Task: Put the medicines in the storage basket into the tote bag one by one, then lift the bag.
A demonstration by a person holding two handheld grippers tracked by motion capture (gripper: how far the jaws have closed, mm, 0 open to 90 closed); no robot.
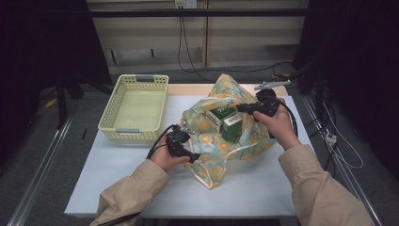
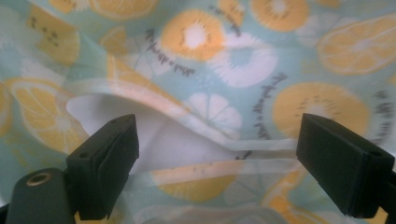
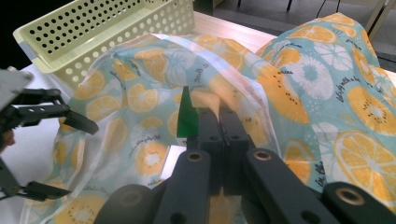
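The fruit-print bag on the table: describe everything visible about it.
The bag looks like thin, translucent plastic film, pale teal with orange and kiwi slices and a whitish band along its rim. It lies crumpled on the white table, right of the yellow basket, its mouth lifted open. A green and white box sits in the opening. The right gripper is shut, seemingly pinching the bag's rim by the box. The left gripper is open at the near edge.

The high view looks forward and down over the table (image 1: 117, 188). Both gripper views share the fruit-print bag (image 1: 221, 146): left pressed close, right looking across toward the basket (image 3: 93, 32).
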